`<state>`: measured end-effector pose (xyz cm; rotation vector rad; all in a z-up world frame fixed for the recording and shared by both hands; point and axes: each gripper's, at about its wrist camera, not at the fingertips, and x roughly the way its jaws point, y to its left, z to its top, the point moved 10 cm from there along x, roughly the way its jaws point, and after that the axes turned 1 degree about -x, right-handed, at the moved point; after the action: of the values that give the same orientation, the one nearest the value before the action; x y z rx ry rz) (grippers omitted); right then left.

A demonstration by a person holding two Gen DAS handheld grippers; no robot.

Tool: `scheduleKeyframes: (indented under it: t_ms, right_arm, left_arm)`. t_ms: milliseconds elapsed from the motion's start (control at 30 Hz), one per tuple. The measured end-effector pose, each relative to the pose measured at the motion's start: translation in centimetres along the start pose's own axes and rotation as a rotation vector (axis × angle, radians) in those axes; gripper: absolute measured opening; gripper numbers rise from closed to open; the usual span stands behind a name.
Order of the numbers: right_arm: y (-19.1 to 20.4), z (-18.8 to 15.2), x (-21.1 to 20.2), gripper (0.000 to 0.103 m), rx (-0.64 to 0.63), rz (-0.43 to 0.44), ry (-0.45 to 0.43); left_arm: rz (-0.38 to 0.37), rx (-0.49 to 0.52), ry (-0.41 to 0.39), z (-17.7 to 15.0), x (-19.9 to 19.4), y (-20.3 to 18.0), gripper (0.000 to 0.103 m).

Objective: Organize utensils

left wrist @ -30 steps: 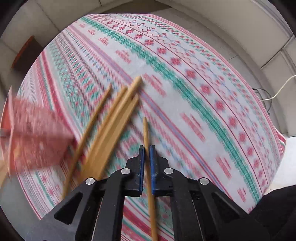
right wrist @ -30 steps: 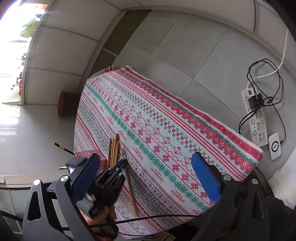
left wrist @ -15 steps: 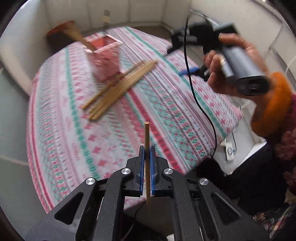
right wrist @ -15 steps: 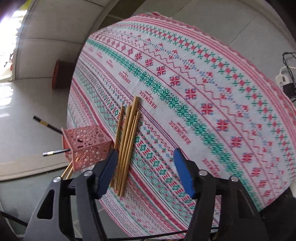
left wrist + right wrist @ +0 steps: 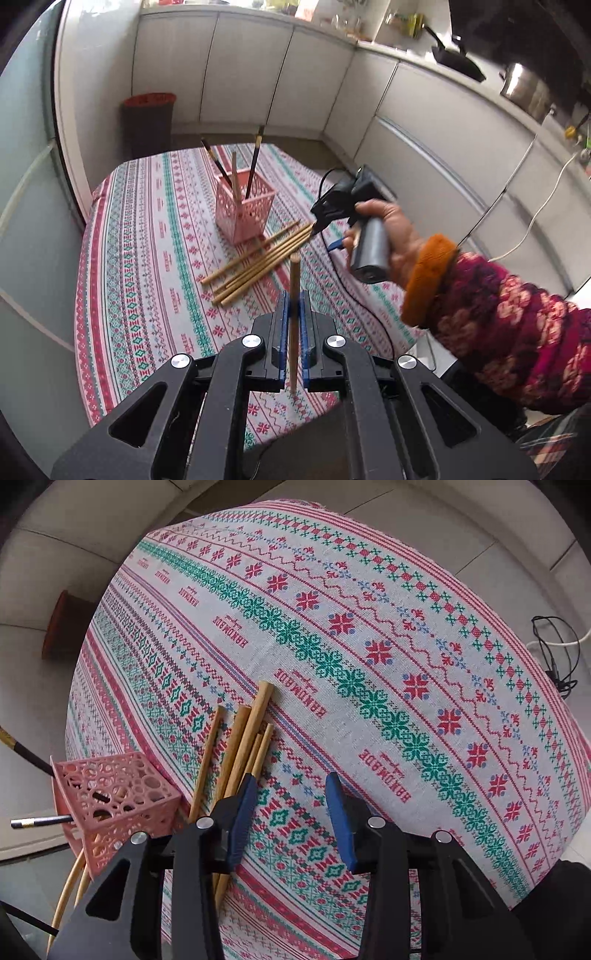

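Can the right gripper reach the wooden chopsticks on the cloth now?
Probably yes. The right gripper hangs just beside the wooden chopsticks, its jaws closing with only cloth between them. Nothing covers the pile; the pink holder stands off to one side.

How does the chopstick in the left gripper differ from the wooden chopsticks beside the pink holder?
The held chopstick is alone, clamped between the left gripper pads above the tablecloth; the loose chopsticks lie flat in a bunch on the tablecloth, gripped by nothing. Both look like the same plain light wood.
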<state>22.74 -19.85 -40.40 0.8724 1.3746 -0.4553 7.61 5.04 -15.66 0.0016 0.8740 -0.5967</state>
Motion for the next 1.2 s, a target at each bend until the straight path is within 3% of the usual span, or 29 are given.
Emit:
scheduleKeyframes:
  t_ms: [233, 267, 367, 400, 500, 733, 933, 1200]
  right_arm:
    - [1.8, 1.0, 1.6, 0.039, -0.007, -0.081, -0.025]
    - [2.3, 1.0, 1.9, 0.036, -0.020, -0.097, -0.029]
    - [2.5, 0.9, 2.3, 0.014, -0.066, -0.173, -0.054]
    - [2.4, 0.8, 2.4, 0.013, -0.071, -0.174, -0.057]
    - [1.7, 0.7, 2.3, 0.005, -0.079, -0.118, -0.039]
    - [-1.8, -1.3, 0.4, 0.005, -0.118, -0.011, -0.033]
    - [-2.6, -3.1, -7.2, 0.005, -0.251, 0.097, -0.178]
    - [-0.2, -3.9, -20.2, 0.005, -0.437, 0.215, -0.400]
  left_arm:
    - [-0.023, -0.007, -0.029, 0.6, -0.9, 0.2, 0.005]
    - [-0.023, -0.007, -0.034, 0.6, -1.1, 0.2, 0.005]
    - [-0.018, -0.012, -0.058, 0.8, -1.9, 0.5, 0.005]
    - [-0.013, -0.019, -0.068, 0.8, -2.3, 0.7, 0.005]
    - [0.004, -0.050, -0.087, 0.7, -3.2, 1.7, 0.005]
    - [0.046, -0.108, -0.126, 1.0, -4.8, 3.0, 0.005]
    - [0.085, -0.123, -0.162, 2.0, -5.4, 2.3, 0.005]
    - [0.119, -0.154, -0.245, 5.8, -6.5, 1.3, 0.005]
